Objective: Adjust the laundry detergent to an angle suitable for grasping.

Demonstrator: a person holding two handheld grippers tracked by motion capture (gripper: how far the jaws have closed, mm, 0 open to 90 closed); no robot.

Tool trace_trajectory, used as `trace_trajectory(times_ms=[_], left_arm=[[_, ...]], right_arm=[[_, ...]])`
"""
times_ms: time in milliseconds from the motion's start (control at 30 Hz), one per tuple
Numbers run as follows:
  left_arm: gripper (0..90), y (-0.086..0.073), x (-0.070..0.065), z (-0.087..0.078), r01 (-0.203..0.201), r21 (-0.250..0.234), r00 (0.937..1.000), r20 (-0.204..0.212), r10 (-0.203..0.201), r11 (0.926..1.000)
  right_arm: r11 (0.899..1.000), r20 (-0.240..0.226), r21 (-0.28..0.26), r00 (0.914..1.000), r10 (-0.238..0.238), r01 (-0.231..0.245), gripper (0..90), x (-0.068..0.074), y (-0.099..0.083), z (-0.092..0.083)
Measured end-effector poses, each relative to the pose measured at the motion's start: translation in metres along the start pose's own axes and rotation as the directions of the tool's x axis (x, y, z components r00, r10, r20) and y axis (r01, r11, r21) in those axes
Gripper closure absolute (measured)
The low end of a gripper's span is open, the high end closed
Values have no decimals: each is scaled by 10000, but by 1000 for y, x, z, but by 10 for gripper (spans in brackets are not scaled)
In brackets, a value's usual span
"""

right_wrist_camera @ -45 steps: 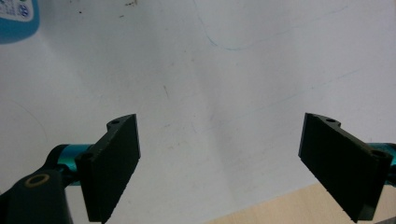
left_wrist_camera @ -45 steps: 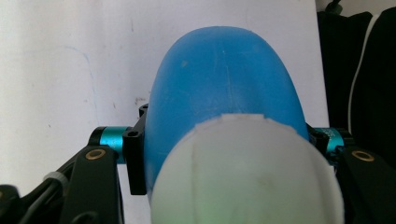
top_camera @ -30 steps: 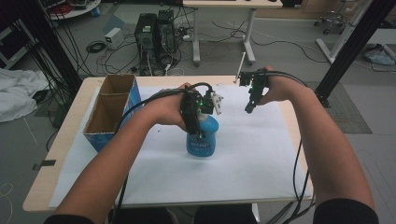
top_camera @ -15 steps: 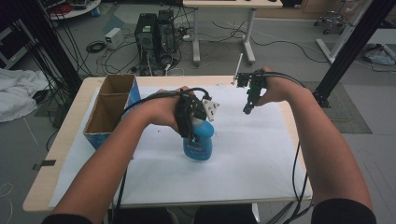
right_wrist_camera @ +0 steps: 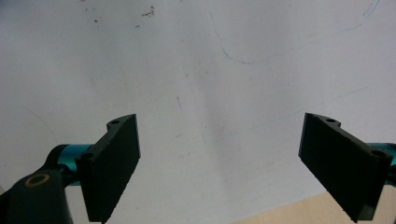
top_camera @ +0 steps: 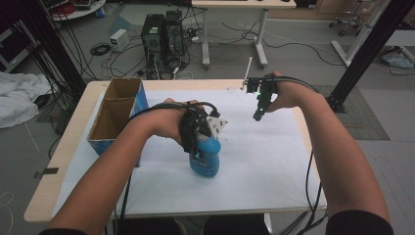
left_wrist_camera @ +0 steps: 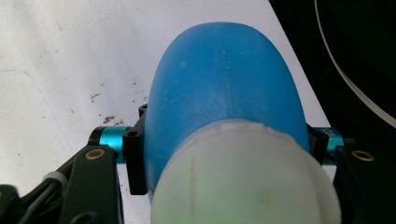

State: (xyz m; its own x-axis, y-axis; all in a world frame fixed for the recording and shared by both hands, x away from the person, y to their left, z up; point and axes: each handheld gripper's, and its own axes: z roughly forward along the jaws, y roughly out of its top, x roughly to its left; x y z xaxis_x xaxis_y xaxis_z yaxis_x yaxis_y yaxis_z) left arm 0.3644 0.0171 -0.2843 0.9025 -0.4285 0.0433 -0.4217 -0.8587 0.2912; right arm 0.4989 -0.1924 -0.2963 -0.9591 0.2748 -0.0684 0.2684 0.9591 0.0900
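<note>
A blue plastic bottle [top_camera: 205, 161] with a whitish cap stands about upright over the middle of the white sheet. My left gripper [top_camera: 199, 146] comes down on it from above and is shut on its upper part. In the left gripper view the black pads [left_wrist_camera: 135, 161] press both sides of the blue bottle [left_wrist_camera: 224, 93], just below the cap [left_wrist_camera: 243, 186]. I cannot tell whether its base touches the sheet. My right gripper [top_camera: 258, 115] hangs at the far right of the table and points down. Its jaws [right_wrist_camera: 238, 163] stand wide open with nothing between them.
An open cardboard box [top_camera: 117, 110] with a blue side stands at the table's left. A white sheet [top_camera: 264, 161] covers most of the wooden table [top_camera: 63, 161]. Computer cases and cables lie on the floor beyond the far edge.
My left gripper has carried the blue bottle slightly toward the near edge. The right gripper has kept its place.
</note>
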Motion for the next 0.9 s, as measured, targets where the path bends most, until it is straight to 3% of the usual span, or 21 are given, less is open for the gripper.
trace_trajectory(times_ms=[500, 900], left_arm=[[382, 3, -11, 11, -951, 575, 9955, 23, 951, 9938], [381, 0, -9, 14, -992, 580, 9951, 69, 990, 9934]], right_arm=[[10000, 93, -11, 9999, -54, 54, 118, 6, 1, -4], [10000, 103, 32, 9999, -43, 42, 118, 5, 3, 0]])
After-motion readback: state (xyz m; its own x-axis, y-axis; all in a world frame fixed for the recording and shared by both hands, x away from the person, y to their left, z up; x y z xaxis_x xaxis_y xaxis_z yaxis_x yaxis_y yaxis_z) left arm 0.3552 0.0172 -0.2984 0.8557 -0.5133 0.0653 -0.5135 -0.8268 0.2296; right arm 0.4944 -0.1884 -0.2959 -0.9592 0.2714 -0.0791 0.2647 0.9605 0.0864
